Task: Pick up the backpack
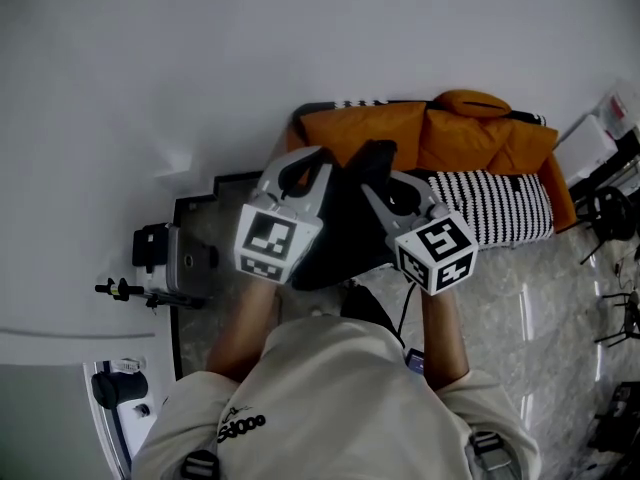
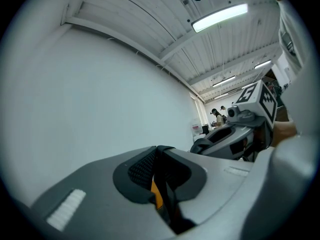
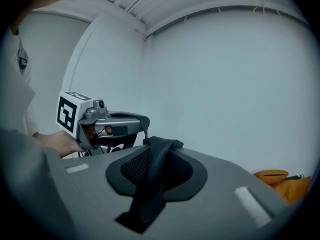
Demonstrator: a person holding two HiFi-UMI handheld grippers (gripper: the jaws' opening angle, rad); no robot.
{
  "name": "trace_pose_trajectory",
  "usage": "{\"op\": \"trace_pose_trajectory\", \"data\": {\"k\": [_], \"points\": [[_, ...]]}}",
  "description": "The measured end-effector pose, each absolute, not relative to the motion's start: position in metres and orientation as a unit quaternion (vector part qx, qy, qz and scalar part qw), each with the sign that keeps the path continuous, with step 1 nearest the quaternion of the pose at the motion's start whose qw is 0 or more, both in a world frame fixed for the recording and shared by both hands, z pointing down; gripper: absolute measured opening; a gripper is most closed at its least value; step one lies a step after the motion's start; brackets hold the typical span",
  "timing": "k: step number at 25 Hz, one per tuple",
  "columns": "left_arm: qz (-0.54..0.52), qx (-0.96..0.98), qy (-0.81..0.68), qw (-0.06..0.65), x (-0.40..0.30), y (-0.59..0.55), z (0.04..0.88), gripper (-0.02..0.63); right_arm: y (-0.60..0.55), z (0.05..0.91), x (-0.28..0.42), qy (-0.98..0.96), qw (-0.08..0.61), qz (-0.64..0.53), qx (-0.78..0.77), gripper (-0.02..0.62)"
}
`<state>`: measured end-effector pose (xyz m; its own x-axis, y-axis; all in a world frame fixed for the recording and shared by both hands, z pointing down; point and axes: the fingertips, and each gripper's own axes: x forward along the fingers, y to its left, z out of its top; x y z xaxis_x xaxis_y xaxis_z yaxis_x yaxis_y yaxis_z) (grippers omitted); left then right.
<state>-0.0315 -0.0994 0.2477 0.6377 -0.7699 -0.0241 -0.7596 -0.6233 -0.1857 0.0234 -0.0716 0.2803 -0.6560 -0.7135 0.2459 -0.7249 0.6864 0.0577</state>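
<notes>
Two grippers: the left gripper (image 1: pixel 303 163) and the right gripper (image 1: pixel 388 186) sit side by side in front of the person's chest, both clenched.
Left grip: its jaws are pinched tight on a thin strap (image 2: pixel 169 199), black with a bit of orange showing beside it.
Right grip: its jaws are clamped across a padded strap (image 3: pixel 150 179) that folds over the tips.
Backpack: the backpack (image 1: pixel 345 223) is the black mass hanging between and below the two grippers, just in front of the orange couch (image 1: pixel 400 133). From above I can't see whether its bottom is off the floor (image 1: pixel 520 298).
Risk one: the thin strap looks a slim hold, and I reckon it could slide through the pads if the weight swings to that side.
Risk two: if one hand goes higher than the other, the bag would tilt and drag on the lower strap.
Around: a striped cushion (image 1: pixel 495 203) lies on the couch, a camera on a stand (image 1: pixel 165 263) sits at the left by the wall (image 1: pixel 200 58), and a cable (image 1: pixel 404 313) trails under the right hand.
In the way: I can see nothing between the bag and the person, so the cable is the likeliest snag.
</notes>
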Motion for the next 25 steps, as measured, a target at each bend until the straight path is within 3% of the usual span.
{"op": "trace_pose_trajectory", "data": {"k": [25], "points": [[-0.038,-0.894,0.442,0.071,-0.043,-0.093,0.252,0.02,-0.066,0.288,0.01,-0.914,0.128,0.039,0.384,0.067]]}}
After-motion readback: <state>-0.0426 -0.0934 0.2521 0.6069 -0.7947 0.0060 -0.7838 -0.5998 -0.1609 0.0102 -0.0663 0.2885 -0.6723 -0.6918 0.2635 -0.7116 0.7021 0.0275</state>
